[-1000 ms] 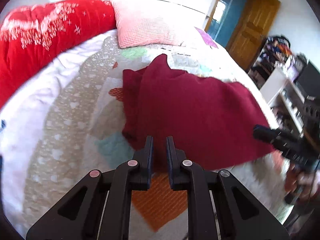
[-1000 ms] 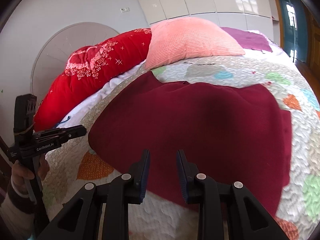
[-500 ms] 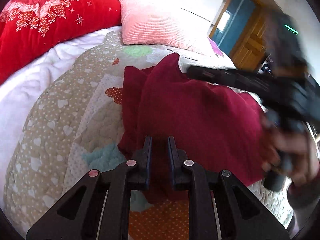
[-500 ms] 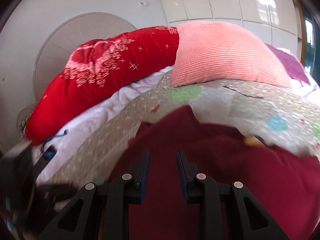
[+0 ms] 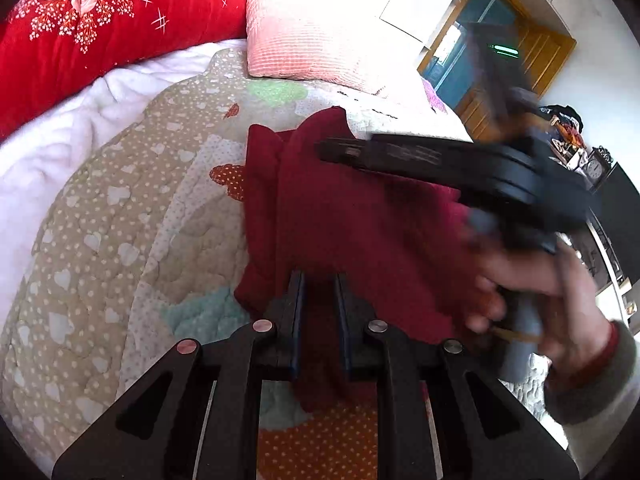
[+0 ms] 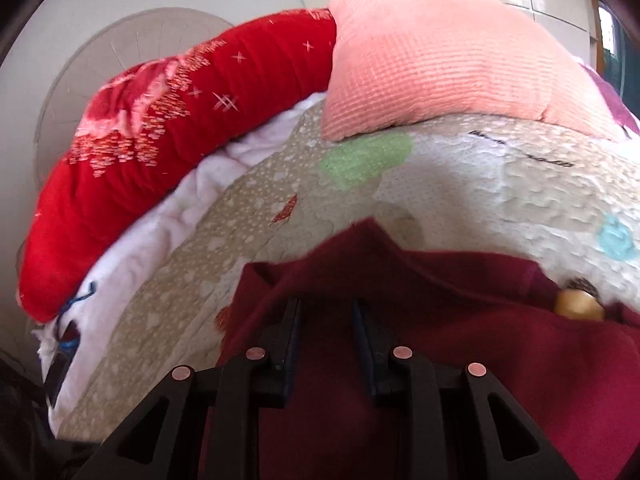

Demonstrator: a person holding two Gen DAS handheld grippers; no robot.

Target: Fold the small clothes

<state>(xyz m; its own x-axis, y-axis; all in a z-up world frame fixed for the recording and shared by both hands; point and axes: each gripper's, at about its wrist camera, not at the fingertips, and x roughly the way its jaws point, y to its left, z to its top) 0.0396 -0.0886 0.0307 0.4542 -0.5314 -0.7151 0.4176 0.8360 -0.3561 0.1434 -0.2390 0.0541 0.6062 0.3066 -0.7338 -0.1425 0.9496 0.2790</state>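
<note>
A dark red garment [image 5: 360, 232] lies spread on the patchwork quilt [image 5: 120, 240]; its left edge is folded over. My left gripper [image 5: 319, 280] is open, its tips at the garment's near left edge, nothing between them. My right gripper [image 6: 325, 305] is open and hovers low over the garment [image 6: 440, 360], near its far pointed corner. In the left wrist view the right gripper's fingers [image 5: 344, 152] reach across the garment, blurred, held by a hand [image 5: 532, 292].
A red flowered bolster [image 5: 100, 28] and a pink ribbed pillow [image 5: 304, 48] lie at the head of the bed. A white blanket [image 5: 60, 140] lies beside the quilt. A wooden door [image 5: 532, 52] and shelves stand to the right. A small round tan object [image 6: 578, 306] shows at the garment's edge.
My right gripper has swept from the garment's near right side across toward its far corner. My left gripper has moved slightly forward onto the near left edge.
</note>
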